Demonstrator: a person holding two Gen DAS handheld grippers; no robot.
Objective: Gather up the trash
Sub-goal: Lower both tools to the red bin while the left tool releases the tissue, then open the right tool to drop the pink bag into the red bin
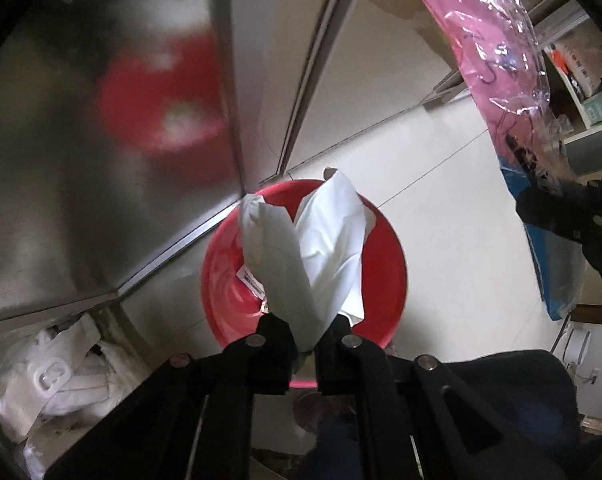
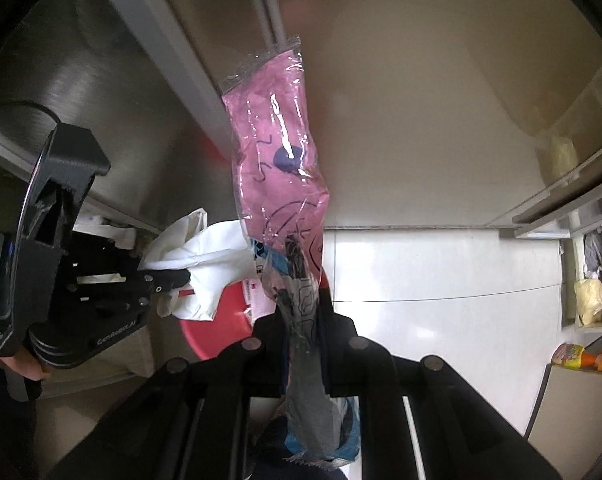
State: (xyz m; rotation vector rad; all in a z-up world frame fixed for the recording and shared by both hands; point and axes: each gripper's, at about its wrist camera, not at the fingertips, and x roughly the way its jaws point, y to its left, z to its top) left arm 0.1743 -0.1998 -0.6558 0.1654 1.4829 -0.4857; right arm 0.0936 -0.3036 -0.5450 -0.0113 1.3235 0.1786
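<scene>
My left gripper point(image 1: 307, 320) is shut on a crumpled white paper wrapper point(image 1: 321, 248) and holds it directly over a red bin point(image 1: 385, 264) on the pale floor. In the right wrist view the same gripper point(image 2: 185, 278) shows at the left with the white wrapper point(image 2: 209, 264) above the red bin point(image 2: 217, 332). My right gripper point(image 2: 303, 320) is shut on a pink plastic package point(image 2: 277, 152) with clear film, which stands up from the jaws. That pink package point(image 1: 497, 52) hangs at the upper right of the left wrist view.
A stainless steel cabinet point(image 1: 101, 160) stands to the left of the bin, with white plastic bags point(image 1: 61, 376) under it. Shelves with bottles and packets point(image 2: 589, 300) line the right side. The pale tiled floor point(image 2: 441, 272) stretches between them.
</scene>
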